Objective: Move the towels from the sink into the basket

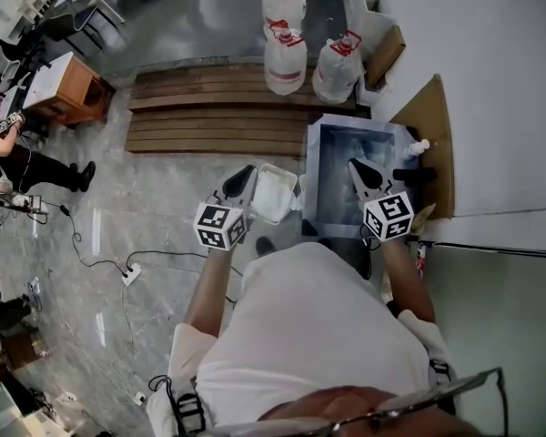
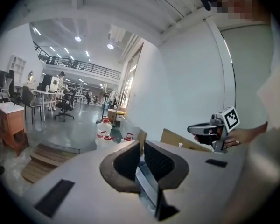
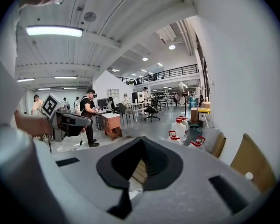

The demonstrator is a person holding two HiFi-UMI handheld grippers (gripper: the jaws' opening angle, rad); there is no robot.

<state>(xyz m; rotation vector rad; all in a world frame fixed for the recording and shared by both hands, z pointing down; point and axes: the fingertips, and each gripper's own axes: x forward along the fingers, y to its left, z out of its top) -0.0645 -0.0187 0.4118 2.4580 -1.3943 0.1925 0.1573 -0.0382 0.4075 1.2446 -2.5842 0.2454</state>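
The steel sink [image 1: 332, 167] stands by the wall in the head view, its inside grey-blue; I cannot make out any towels in it. A white basket [image 1: 275, 189] sits on the floor just left of the sink. My left gripper [image 1: 246, 173] hovers over the basket's left edge, jaws together, nothing in them. My right gripper [image 1: 358, 167] hangs over the sink, shut and empty. In the left gripper view the jaws [image 2: 142, 143] show only a thin slit, and the right gripper [image 2: 190, 129] appears beyond. The right gripper view shows its tips [image 3: 141, 138] meeting.
Three white jugs with red caps [image 1: 287, 57] stand beyond the sink, next to slatted wooden pallets [image 1: 218, 107]. Cardboard sheets [image 1: 432, 126] lean on the white wall at right. A small bottle [image 1: 419, 147] sits by the sink. Cables [image 1: 100, 258] run over the floor at left.
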